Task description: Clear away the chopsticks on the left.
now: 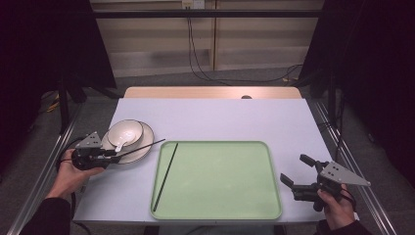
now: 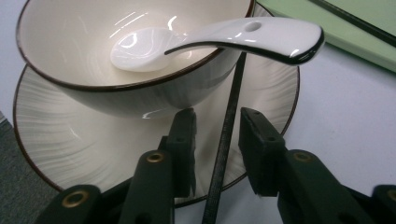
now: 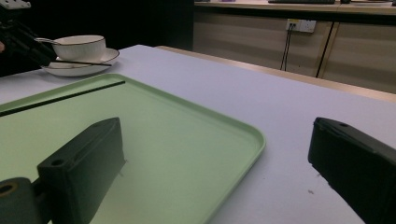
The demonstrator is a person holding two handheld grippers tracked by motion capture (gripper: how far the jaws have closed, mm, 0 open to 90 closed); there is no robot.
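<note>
A cream bowl (image 1: pixel 128 129) stands on a matching plate (image 1: pixel 147 131) at the table's left, with a white spoon (image 2: pixel 243 35) resting in it, handle over the rim. A black chopstick (image 1: pixel 144 147) lies across the plate's near edge. My left gripper (image 2: pixel 217 114) straddles that chopstick (image 2: pixel 236 79), with a gap between it and each pad, so the gripper is open. A second black chopstick (image 1: pixel 166 176) lies along the left side of the green tray (image 1: pixel 215 142). My right gripper (image 1: pixel 292 168) hovers open beside the tray's right edge, with nothing between its jaws.
The pale table (image 1: pixel 220 117) stretches bare behind the tray. Its front edge runs just below the tray, and metal rails flank both sides. Cables hang down the wall at the back.
</note>
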